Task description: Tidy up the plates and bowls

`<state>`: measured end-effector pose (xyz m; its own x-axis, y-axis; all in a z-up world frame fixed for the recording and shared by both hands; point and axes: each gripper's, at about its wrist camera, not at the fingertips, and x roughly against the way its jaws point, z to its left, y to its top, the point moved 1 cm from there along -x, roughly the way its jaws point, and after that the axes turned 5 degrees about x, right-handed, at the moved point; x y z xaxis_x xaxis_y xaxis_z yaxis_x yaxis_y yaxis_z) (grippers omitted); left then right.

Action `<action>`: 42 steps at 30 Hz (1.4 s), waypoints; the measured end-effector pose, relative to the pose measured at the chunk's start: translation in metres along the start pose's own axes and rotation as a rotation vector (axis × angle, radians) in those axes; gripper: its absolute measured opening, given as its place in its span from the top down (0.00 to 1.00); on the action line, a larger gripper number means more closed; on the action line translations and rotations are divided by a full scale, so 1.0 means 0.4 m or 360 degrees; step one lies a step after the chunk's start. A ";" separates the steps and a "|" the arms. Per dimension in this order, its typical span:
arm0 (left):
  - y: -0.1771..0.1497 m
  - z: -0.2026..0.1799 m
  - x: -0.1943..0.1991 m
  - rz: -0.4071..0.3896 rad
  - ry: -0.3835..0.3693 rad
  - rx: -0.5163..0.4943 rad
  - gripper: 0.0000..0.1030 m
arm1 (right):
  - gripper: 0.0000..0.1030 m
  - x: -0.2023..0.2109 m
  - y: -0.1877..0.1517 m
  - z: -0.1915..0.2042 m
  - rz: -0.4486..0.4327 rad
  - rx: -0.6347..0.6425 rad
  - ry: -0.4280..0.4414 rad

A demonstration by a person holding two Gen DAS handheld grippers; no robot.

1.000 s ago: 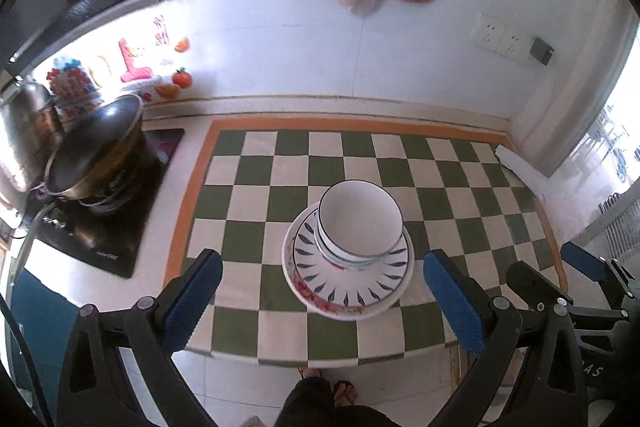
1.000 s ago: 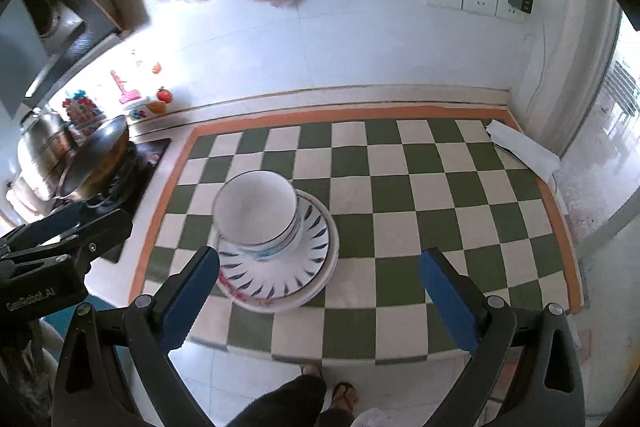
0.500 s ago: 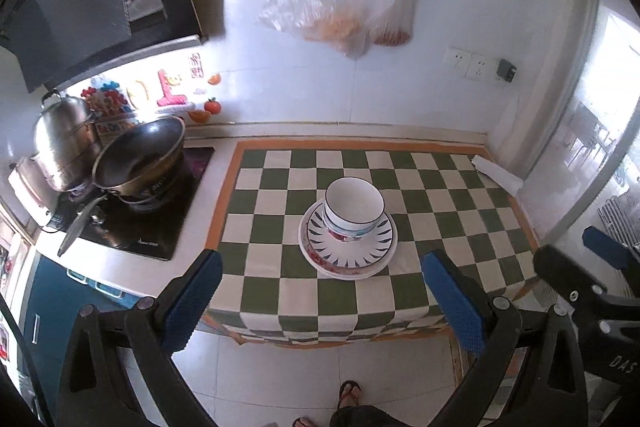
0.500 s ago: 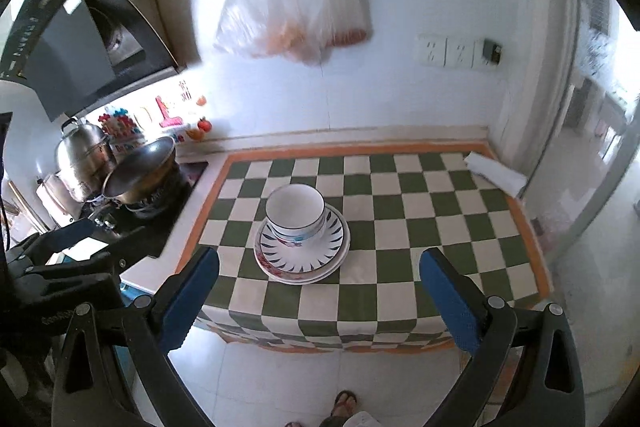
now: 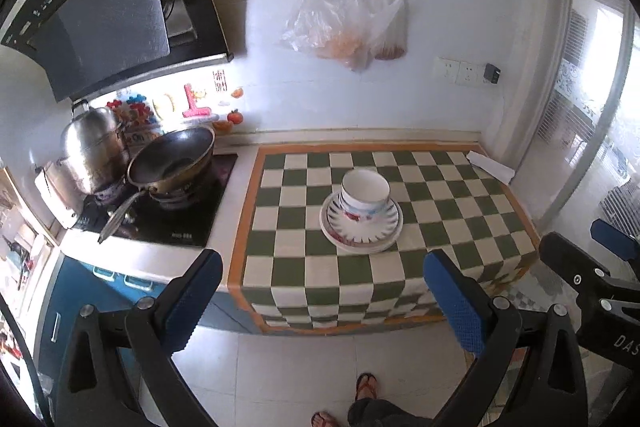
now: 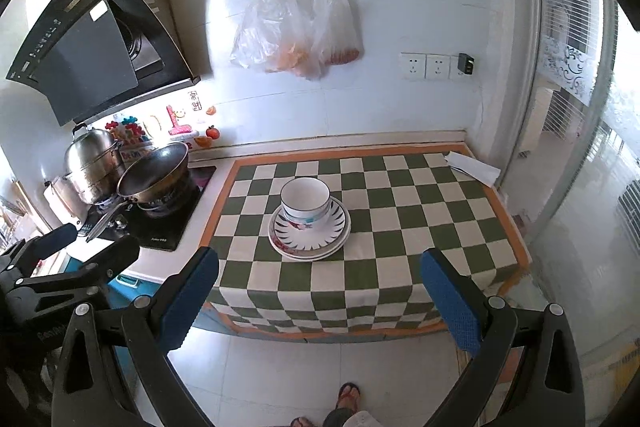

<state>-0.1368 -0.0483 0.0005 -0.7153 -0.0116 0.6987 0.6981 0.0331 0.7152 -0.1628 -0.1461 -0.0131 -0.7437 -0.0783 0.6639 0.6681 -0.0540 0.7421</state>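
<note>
A bowl (image 5: 365, 193) is sitting upright on a stack of plates (image 5: 361, 225) near the middle of the surface (image 5: 296, 267), which is wearing a green-and-white checked cloth with an orange border. The bowl is resting toward the back-left of the top plate, whose rim is showing dark petal marks, with red pattern peeking from the plate beneath.

Both grippers are hanging back over the floor, well apart from the stack and holding nothing. The left gripper (image 5: 322, 301) is showing its blue-padded fingers (image 5: 454, 301) spread wide, released, with the stack framed between and beyond them. The right gripper (image 6: 320, 297) is standing the same way — fingers (image 6: 450, 299) parted, empty — and in its view the bowl (image 6: 305, 201) and plates (image 6: 310, 233) are lying ahead and slightly left of centre. Each gripper is appearing at the edge of the other's view.

To the left of the cloth a wok (image 5: 172, 161) and a steel pot (image 5: 92, 147) are sitting on a black hob, under a dark hood (image 5: 108, 11). Plastic bags (image 5: 348, 23) are hanging from a wall rail above the surface, with sockets (image 6: 426, 67) to their right. A folded white paper (image 5: 490, 167) is lying at the cloth's far right corner. Sandalled feet (image 6: 346, 399) are showing on the tiled floor below — the person is standing back from the surface.
</note>
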 end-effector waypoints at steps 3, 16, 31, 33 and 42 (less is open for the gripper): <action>-0.016 0.002 0.008 0.0043 0.0014 -0.0002 0.00 | 0.00 0.023 -0.012 -0.001 0.0010 0.0001 -0.0010; -0.026 0.009 0.027 0.0042 0.0005 0.0022 0.00 | 0.00 0.039 -0.014 -0.015 0.0036 -0.0002 -0.0030; -0.020 0.026 0.011 0.0065 -0.0002 0.0023 0.00 | 0.00 0.005 -0.012 -0.022 0.0067 0.0011 -0.0026; -0.020 0.027 0.010 0.0068 -0.0004 0.0026 0.00 | 0.00 -0.005 -0.010 -0.026 0.0074 0.0009 -0.0029; -0.019 0.031 0.005 0.0056 -0.0009 0.0028 0.00 | 0.00 -0.016 -0.005 -0.029 0.0082 0.0008 -0.0032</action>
<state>-0.1438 -0.0362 -0.0037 -0.6904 -0.0042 0.7234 0.7223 0.0512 0.6897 -0.1594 -0.1569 -0.0200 -0.7089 -0.0610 0.7027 0.7053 -0.0454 0.7075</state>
